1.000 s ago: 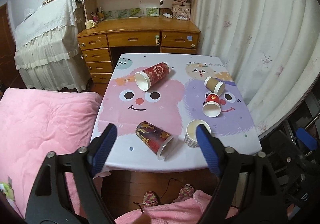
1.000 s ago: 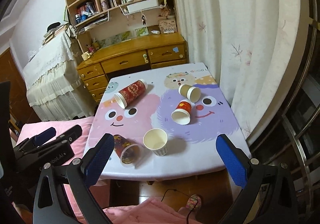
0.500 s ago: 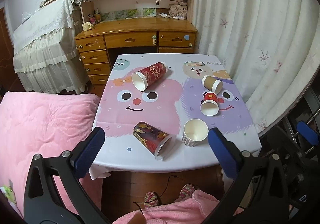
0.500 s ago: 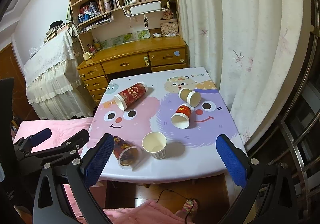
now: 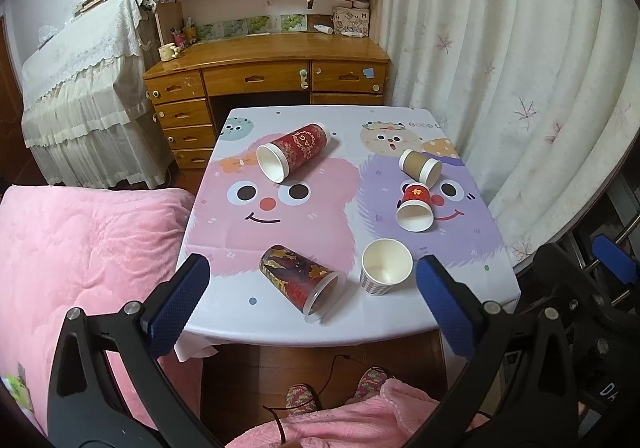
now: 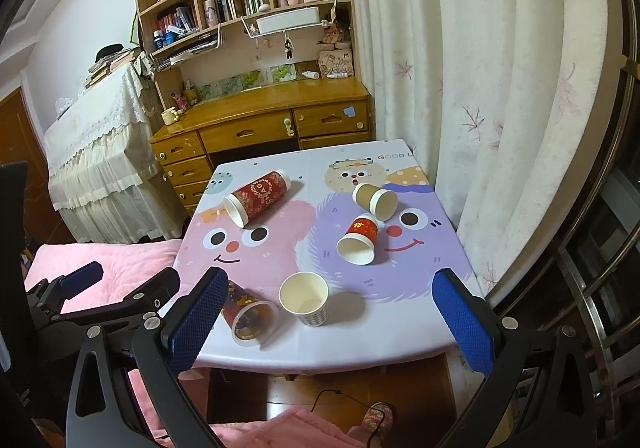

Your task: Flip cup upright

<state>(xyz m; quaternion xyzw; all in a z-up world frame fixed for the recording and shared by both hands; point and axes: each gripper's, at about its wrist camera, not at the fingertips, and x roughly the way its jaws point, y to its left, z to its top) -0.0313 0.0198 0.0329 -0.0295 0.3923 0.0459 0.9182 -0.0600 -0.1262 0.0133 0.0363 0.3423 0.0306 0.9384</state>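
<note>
Both grippers held back from the table (image 5: 280,324), above its near edge, empty: left gripper (image 5: 308,298) with jaws wide apart, right gripper (image 6: 326,318) likewise spread. Four cups on their sides: dark cup (image 5: 301,276) nearest, mouth toward the near edge; tall red cup (image 5: 294,156) far left; brown cup (image 5: 420,166) and small red cup (image 5: 416,207) touching at right. One white cup (image 5: 386,266) already upright, just beside the dark one. Likely trouble: paper walls crushing under a hard squeeze; a round body rolling off the near edge when nudged; knocking the upright cup over on approach. From the left view, the dark cup's full length and pattern; from the right, mostly its rim and inside, plus the left gripper beside the pink blanket (image 6: 100,260).
</note>
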